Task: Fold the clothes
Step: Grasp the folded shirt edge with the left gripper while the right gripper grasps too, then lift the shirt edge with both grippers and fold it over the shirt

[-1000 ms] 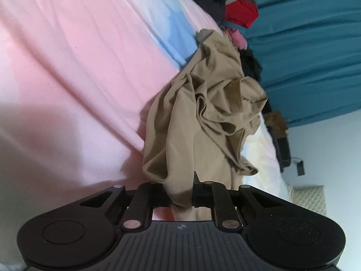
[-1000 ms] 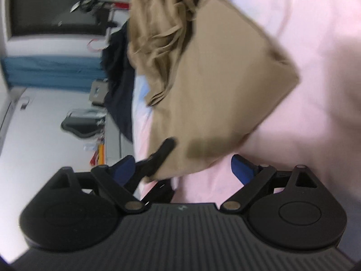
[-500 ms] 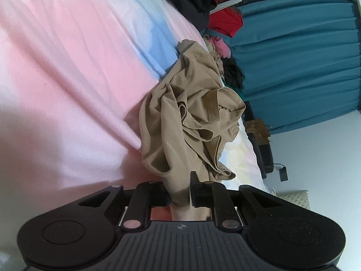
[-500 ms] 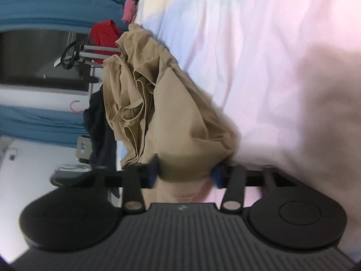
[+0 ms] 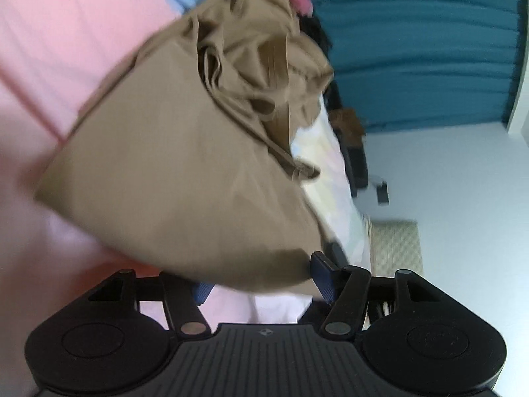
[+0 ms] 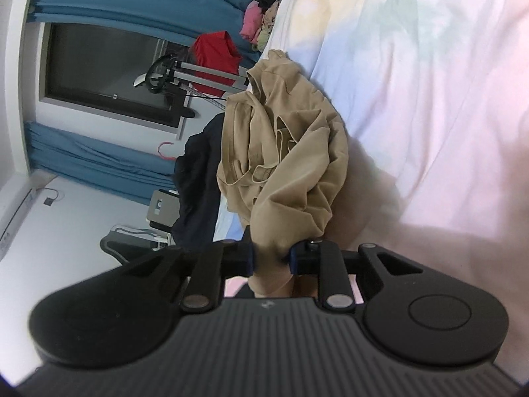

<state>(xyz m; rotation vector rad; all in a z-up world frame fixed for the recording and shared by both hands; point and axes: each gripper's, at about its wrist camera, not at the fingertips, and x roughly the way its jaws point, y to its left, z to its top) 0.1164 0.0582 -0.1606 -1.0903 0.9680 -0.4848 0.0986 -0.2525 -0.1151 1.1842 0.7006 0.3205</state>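
Item, left to right. Pink bedsheet (image 5: pixel 76 33): broad open stretch on my left side, running to a blue patch at its far edge. Tan garment (image 5: pixel 185 152): bunched, blurred, draped across the front of my left gripper (image 5: pixel 261 281); its lower hem lies between my spread jaws, which stand wide apart and clamp nothing. Teal curtain (image 5: pixel 413 49): beyond the bed's edge. My right gripper (image 6: pixel 269 258): turned sideways, jaws pinched tight on the tan garment (image 6: pixel 281 152), which hangs crumpled just beside the bed's edge. Pale bedsheet (image 6: pixel 429 99): open room to the right.
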